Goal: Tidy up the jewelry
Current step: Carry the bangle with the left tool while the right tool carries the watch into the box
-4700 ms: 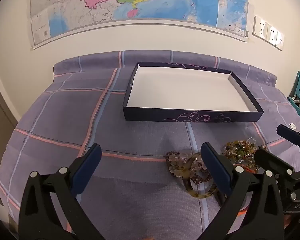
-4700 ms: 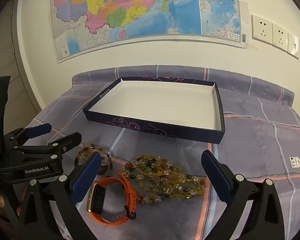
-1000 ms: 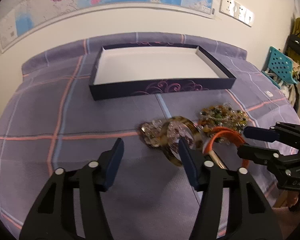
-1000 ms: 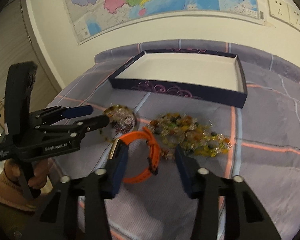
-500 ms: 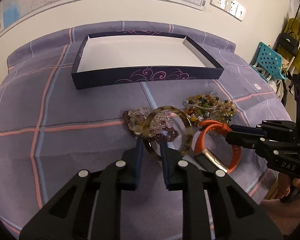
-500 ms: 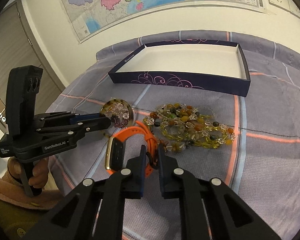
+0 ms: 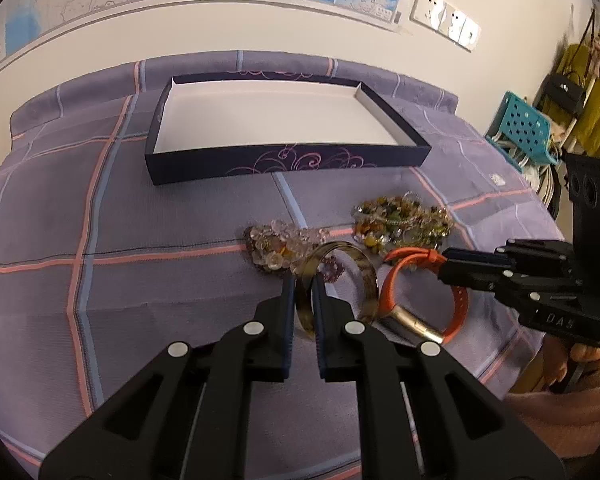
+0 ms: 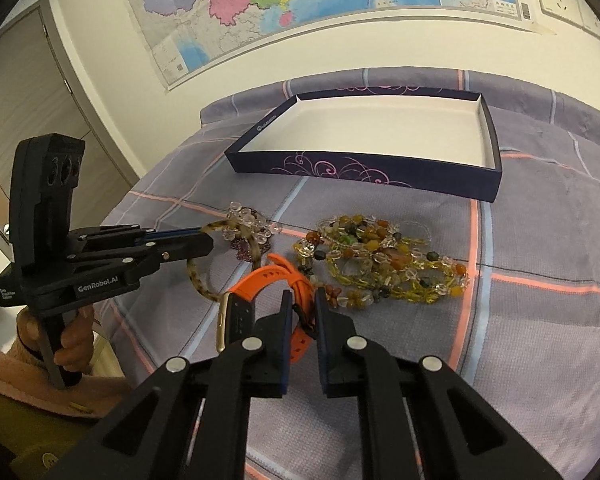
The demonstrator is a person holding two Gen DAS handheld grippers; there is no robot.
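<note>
My left gripper (image 7: 303,292) is shut on the near rim of a tortoiseshell bangle (image 7: 364,272) and holds it tilted up off the cloth; the bangle also shows in the right wrist view (image 8: 196,276). My right gripper (image 8: 303,304) is shut on the strap of an orange watch (image 8: 268,276), which stands on edge; the watch also shows in the left wrist view (image 7: 420,320). A clear and pink bead bracelet (image 7: 280,244) and a yellow-green bead necklace (image 8: 380,264) lie on the cloth. An open dark blue box (image 7: 284,160) with a white inside sits behind them.
The purple checked cloth (image 7: 140,240) covers a table against a wall with a map (image 8: 300,0). A turquoise basket (image 7: 524,128) and hanging clothes stand off the right side. A door (image 8: 32,100) is at the left.
Both grippers have closed fully: the left on the bangle, the right on the watch strap. Bangle and watch have tipped up off the cloth.
</note>
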